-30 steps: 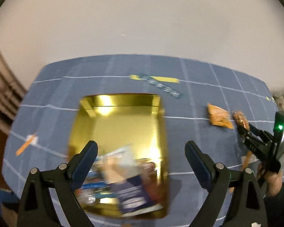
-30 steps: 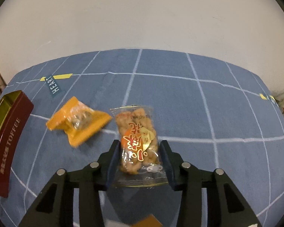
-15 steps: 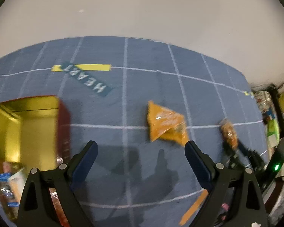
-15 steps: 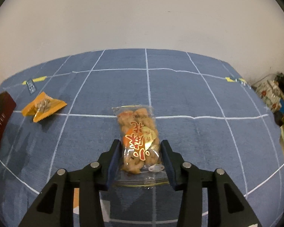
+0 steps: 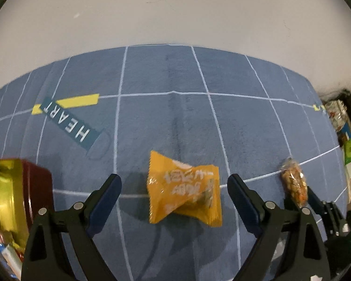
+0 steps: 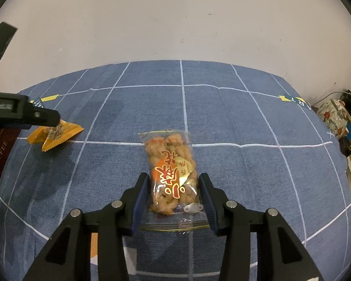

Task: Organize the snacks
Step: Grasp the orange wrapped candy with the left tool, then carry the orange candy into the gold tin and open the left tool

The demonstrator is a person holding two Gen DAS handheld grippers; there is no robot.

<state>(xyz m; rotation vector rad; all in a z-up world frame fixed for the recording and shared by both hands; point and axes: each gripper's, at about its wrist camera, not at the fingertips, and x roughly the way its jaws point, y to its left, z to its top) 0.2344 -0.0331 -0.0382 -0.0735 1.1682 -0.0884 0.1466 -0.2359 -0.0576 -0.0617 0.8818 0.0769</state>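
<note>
- The left gripper is hanging over the blue checked cloth with its jaws standing wide apart and nothing between the pads.
- The orange snack packet is lying flat on the cloth right in the gap between those jaws, its crimped ends pointing left and right, so its long axis is running from one finger toward the other; a grasp, I judge, would pinch it end to end unless the wrist turns.
- The left hand is plainly the nearer one to this packet; from the right wrist view the packet is sitting well off to the far left.
- The right gripper is clamping the clear bag of twisted fried snacks, pads pressing on both long sides, the bag pointing away along the fingers.
- The red toffee tin, gold inside, is sitting at the left edge, near the left gripper.
- The tin is cut off by the frame, and its contents are blurred and hard to name.
- Clutter beyond the cloth's right edge is too small to identify.
</note>
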